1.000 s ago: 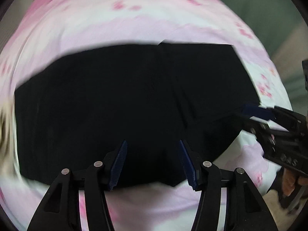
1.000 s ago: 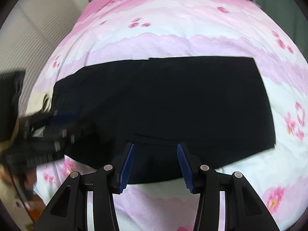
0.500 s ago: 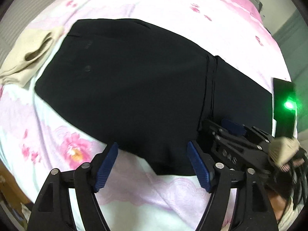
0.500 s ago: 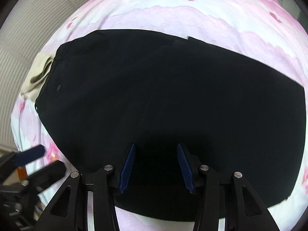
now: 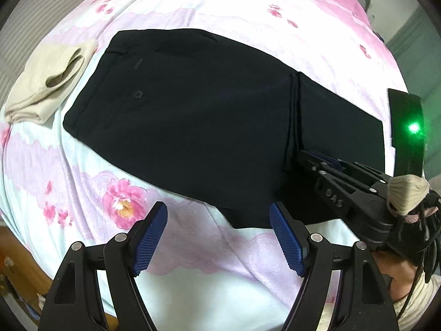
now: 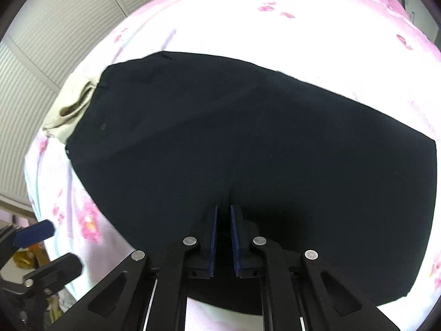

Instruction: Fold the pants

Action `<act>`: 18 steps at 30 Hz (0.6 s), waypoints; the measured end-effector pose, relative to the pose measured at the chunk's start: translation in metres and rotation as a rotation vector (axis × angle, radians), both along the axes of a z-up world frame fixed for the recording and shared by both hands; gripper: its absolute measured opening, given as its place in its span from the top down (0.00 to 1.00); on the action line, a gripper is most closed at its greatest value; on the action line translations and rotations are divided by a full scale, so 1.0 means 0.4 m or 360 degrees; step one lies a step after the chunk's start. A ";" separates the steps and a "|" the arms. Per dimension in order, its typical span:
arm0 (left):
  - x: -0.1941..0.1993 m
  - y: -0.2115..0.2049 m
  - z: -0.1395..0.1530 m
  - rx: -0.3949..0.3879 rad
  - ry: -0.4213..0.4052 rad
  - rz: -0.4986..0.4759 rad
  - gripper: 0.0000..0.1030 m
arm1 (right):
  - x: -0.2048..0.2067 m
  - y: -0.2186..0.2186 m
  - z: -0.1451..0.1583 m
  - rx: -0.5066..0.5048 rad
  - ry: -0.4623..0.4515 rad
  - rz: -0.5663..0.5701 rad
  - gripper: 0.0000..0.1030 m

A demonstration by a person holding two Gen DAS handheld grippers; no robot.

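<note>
Pinching pants (image 6: 248, 143) near edge: right tool (image 6: 223, 215) | left tool (image 5: 217, 220) wide, empty

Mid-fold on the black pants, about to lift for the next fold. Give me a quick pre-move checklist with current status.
1. Right gripper closed on the pants: ok, fingers nearly shut at the near edge with cloth between them.
2. Left gripper holding cloth: not ok, open over the bedsheet, short of the pants edge.
3. All layers caught by the right gripper: cannot tell, black cloth hides them.
4. Earlier fold flat: ok, folded edge looks straight.
5. Beige garment out of the way: cannot tell, it lies against the waistband end.
</note>
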State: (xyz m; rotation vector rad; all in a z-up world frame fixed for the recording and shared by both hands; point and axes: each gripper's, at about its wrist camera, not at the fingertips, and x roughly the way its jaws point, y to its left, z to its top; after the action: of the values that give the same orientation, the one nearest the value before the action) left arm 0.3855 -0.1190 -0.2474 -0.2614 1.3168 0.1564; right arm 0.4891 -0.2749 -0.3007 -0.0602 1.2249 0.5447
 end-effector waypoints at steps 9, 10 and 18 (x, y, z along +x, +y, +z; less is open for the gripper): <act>-0.038 0.065 0.008 0.0050 0.0002 -0.0061 0.26 | -0.011 0.046 -0.040 -0.0081 0.0014 -0.0052 0.89; -0.043 0.080 0.007 0.0045 0.0006 -0.0043 0.26 | -0.011 0.051 -0.041 -0.0083 0.0019 -0.0057 0.89; -0.069 0.202 0.026 0.0032 -0.0014 0.0036 0.23 | -0.023 0.098 -0.022 -0.0105 0.0098 -0.0103 0.69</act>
State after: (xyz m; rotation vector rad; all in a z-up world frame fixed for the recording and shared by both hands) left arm 0.3578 -0.0382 -0.2371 -0.2598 1.3030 0.1876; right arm 0.4798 -0.2357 -0.3095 -0.0596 1.3006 0.4529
